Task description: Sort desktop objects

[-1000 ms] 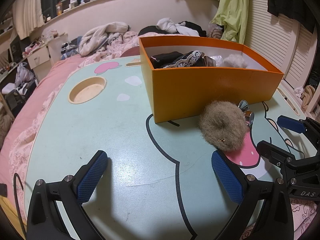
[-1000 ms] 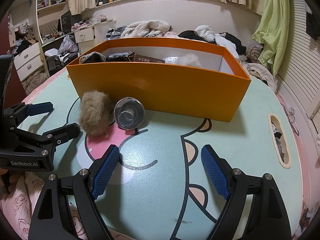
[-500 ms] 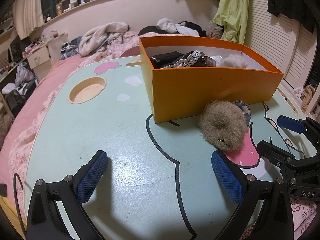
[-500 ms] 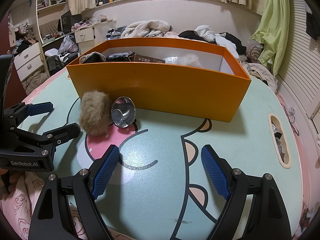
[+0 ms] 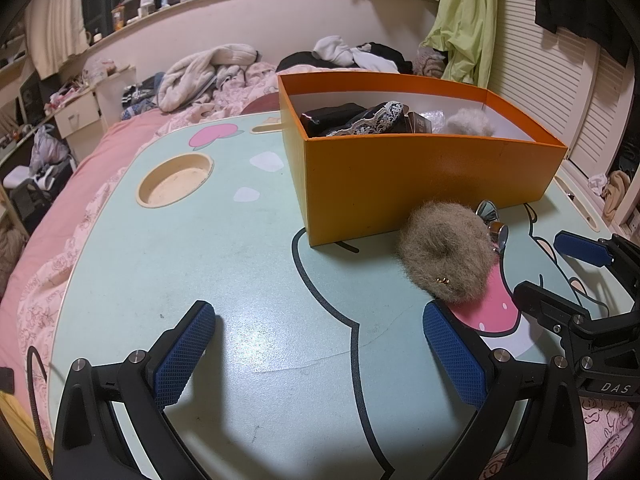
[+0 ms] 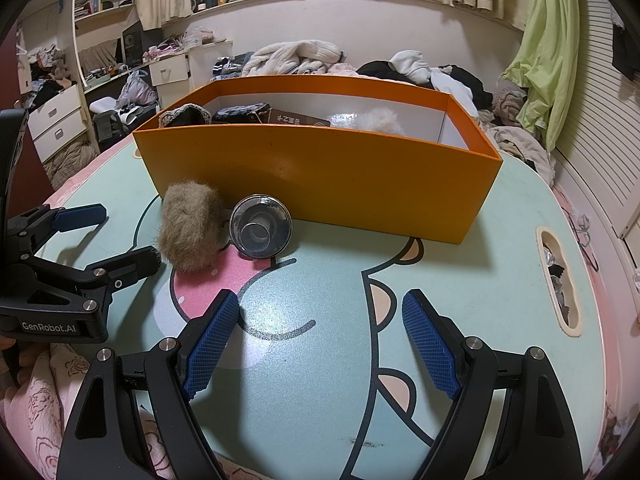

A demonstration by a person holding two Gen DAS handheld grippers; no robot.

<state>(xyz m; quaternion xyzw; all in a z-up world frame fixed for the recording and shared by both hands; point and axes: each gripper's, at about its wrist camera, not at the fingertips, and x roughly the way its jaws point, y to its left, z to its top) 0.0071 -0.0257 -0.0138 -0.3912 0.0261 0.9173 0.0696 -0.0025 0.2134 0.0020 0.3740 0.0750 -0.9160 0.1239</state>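
A brown fluffy ball [image 5: 446, 251] [image 6: 190, 227] lies on the mint table in front of the orange box [image 5: 420, 180] [image 6: 320, 184]. A shiny metal cup [image 6: 260, 232] lies on its side right of the ball, its mouth facing the right wrist camera; its rim peeks out behind the ball in the left wrist view [image 5: 492, 220]. The box holds black lace cloth [image 5: 360, 118], a dark packet and a white fluffy ball [image 6: 380, 120]. My left gripper [image 5: 320, 356] [image 6: 116, 236] is open and empty, left of the brown ball. My right gripper [image 6: 320, 344] [image 5: 560, 268] is open and empty, in front of the cup.
The table has a round cup recess [image 5: 176, 180] at the far left and a slot [image 6: 560, 280] with small items at the right edge. A pink bed with piled clothes [image 5: 208, 72] lies behind the table. Drawers [image 6: 56, 120] stand at the left.
The metal cup has been rocking: it turned half away half a second ago and now faces the right wrist camera again. Both grippers have stayed put.
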